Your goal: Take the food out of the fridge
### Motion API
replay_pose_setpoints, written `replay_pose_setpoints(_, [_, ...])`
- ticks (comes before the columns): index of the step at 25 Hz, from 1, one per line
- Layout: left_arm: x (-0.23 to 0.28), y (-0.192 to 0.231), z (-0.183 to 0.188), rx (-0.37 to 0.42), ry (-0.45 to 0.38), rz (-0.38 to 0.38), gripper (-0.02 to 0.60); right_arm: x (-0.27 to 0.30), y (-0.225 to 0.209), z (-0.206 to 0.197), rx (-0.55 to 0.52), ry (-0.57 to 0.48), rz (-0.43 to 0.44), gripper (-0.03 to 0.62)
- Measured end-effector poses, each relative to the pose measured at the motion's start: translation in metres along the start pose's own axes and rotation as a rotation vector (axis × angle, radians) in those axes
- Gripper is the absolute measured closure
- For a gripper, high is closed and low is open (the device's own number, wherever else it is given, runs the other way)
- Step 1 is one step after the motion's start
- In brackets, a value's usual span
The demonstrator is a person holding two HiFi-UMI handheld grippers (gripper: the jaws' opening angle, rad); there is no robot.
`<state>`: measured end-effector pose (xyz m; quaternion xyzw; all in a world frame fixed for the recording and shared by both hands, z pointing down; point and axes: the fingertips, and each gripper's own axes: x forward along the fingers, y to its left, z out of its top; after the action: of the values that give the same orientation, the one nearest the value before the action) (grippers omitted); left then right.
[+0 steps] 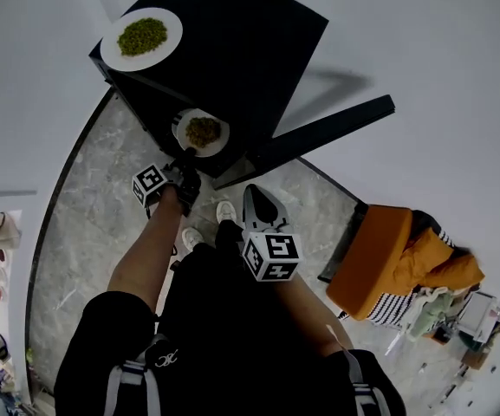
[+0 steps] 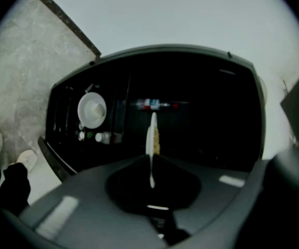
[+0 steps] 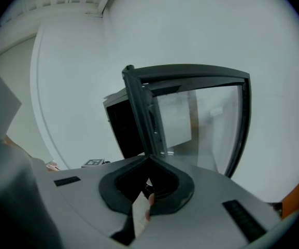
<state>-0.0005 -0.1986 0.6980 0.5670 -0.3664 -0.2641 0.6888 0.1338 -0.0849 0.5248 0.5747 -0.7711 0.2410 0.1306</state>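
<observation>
A white plate of brownish food hangs in front of the open black fridge, with my left gripper shut on its near rim. In the left gripper view the plate shows edge-on, pinched between the closed jaws of the left gripper. A second white plate with green food rests on the fridge's top. My right gripper is shut and holds nothing, lower and to the right, beside the open fridge door. The right gripper faces the door's glass pane.
Inside the dark fridge a white bowl and small bottles stand on shelves. An orange garment lies over things at the right. The person's shoes stand on the grey marble floor.
</observation>
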Motion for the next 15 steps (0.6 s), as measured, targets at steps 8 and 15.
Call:
replay_pose_setpoints(8, [-0.097,-0.053,0.017,0.028,-0.073,-0.017,0.571,0.021,0.069,0.012,-0.087,-0.049,0.126,0.598])
replay_pose_setpoints(15, [-0.165,-0.117,0.032,0.081,-0.169,-0.024,0.571,0.032,0.099,0.013,-0.082,-0.072,0.148,0.599])
